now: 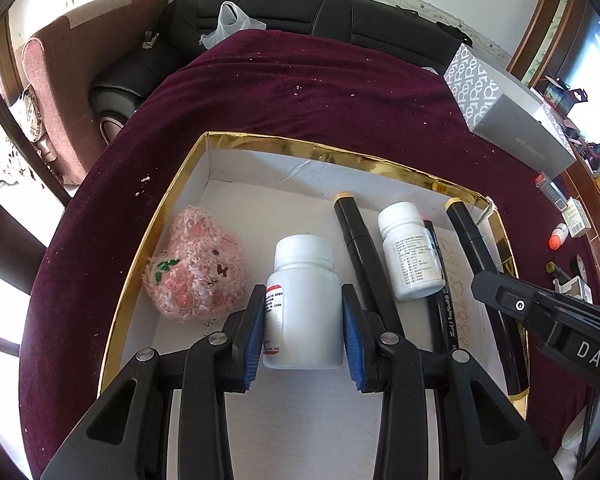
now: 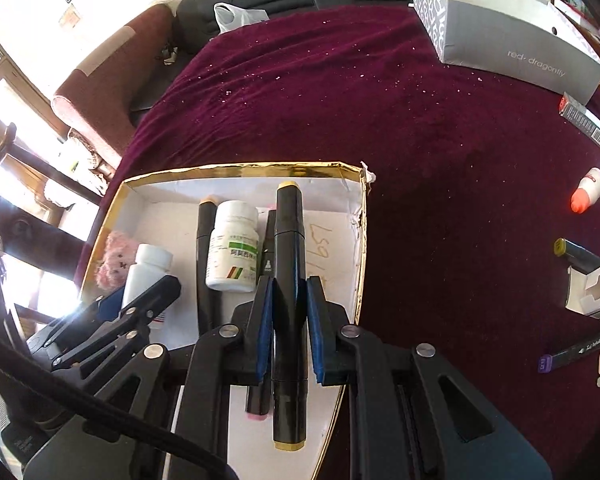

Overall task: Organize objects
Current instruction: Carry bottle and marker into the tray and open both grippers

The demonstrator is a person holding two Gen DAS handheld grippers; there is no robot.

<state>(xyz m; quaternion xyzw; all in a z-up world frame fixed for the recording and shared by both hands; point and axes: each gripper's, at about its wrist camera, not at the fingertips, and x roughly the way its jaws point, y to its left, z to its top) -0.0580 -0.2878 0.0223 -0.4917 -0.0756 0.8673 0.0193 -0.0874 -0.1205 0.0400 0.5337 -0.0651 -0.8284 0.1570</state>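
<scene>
A gold-rimmed white box (image 1: 220,148) sits on the maroon cloth. In it lie a pink plush toy (image 1: 196,268), a white pill bottle (image 1: 304,300), a smaller white bottle (image 1: 410,250) and black markers (image 1: 360,248). My left gripper (image 1: 303,332) straddles the white pill bottle; its blue pads touch or nearly touch the bottle's sides. My right gripper (image 2: 290,332) is shut on a black marker with yellow ends (image 2: 288,240), held lengthwise over the box's (image 2: 240,170) right part. The green-labelled bottle (image 2: 232,252) lies left of it.
A grey "red dragonfly" box (image 2: 512,44) stands at the back right. On the cloth to the right lie an orange-capped small bottle (image 2: 588,196), an open carton (image 2: 592,292), a purple-ended marker (image 2: 576,350) and small packets. A black sofa (image 1: 300,8) is behind.
</scene>
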